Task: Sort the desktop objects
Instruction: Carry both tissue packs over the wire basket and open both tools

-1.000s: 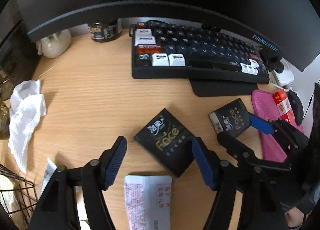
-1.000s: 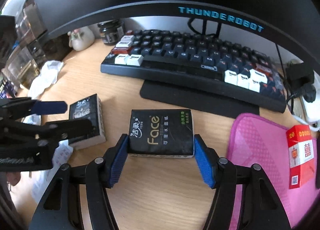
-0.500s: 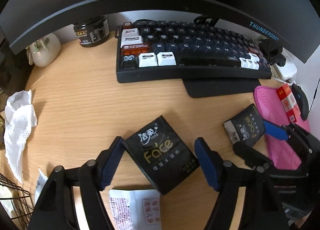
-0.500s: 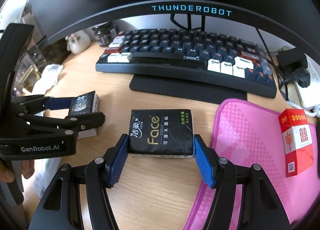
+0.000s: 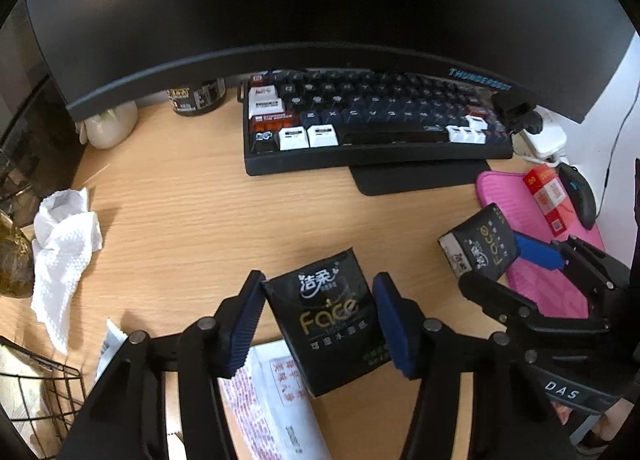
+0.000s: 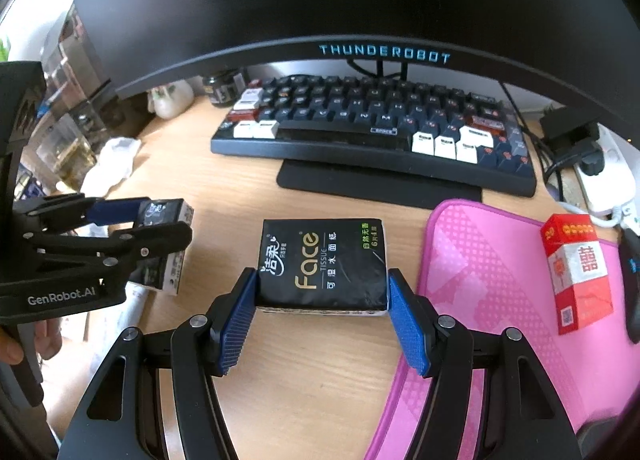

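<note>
Woodgrain desk (image 5: 192, 211) | left tongs (image 5: 318, 324) closing on glossy tissue pack (image 5: 332, 324) | right tongs (image 6: 322, 320) clamp rectangular pack (image 6: 322, 260)

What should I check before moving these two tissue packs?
1. Left claw jaws closing, with the left tissue pack between them: ok.
2. Left tissue pack square in the pads: not ok, it sits skewed.
3. Right claw pads against both sides of the right tissue pack: ok.
4. Claws apart from each other: ok.
5. Where the packs belong: cannot tell.
</note>
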A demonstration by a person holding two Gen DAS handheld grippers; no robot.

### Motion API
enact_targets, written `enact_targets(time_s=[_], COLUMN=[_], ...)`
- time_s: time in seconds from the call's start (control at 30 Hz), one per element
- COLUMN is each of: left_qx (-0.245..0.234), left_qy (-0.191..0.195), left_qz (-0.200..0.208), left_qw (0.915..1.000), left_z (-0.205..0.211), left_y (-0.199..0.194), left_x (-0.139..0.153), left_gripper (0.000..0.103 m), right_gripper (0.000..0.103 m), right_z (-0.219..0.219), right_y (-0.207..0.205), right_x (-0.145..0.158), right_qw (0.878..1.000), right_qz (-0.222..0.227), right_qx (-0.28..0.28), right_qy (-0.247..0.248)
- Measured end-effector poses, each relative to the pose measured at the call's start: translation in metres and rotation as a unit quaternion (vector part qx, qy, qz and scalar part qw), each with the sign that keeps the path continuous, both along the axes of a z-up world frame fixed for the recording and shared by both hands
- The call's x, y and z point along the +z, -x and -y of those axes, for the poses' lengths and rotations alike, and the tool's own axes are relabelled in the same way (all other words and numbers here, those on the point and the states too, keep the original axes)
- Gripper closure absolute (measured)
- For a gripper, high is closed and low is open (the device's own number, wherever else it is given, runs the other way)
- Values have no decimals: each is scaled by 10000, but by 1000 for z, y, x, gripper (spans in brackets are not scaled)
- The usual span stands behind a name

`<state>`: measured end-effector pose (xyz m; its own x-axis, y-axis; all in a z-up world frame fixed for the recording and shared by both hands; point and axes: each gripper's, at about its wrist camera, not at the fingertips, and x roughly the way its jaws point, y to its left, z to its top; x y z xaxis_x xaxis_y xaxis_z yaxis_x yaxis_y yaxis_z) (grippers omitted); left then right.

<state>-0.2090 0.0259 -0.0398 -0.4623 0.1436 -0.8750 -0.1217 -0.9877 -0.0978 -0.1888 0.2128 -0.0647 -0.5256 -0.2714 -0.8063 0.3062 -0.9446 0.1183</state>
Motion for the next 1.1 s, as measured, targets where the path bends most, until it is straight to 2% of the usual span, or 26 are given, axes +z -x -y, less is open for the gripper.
enact_targets(time_s=[0.2, 0.33, 0.47, 0.67, 0.87, 1.1], left_qx=[13, 142, 386, 1022, 1691, 2441], left_qy=[-41, -53, 17, 124, 202, 203], left_qz=[-305, -695, -1027, -1318, -1429, -1243], left_qw=[9995, 9975, 9940, 9859, 9750, 9615], left_z=[4, 20, 45, 110, 175, 249], left_y=[-20, -43, -67, -118, -170, -220], left_x=[30, 66, 96, 126, 137, 121], left_gripper=[43, 44, 44, 47, 50, 50], right_gripper=[39, 39, 39, 39, 39, 39], right_z=[6, 23, 60, 137, 215, 302], right_y=[-17, -27, -40, -69, -104, -142], right_x=[23, 52, 84, 113, 128, 118], right_qw=[9998, 9988, 9953, 9850, 9695, 9498], right_qz=[-174, -405, -747, -1000, -1044, -911], right_qx=[53, 218, 572, 1359, 2153, 2954], right_qy=[28, 135, 216, 354, 539, 480])
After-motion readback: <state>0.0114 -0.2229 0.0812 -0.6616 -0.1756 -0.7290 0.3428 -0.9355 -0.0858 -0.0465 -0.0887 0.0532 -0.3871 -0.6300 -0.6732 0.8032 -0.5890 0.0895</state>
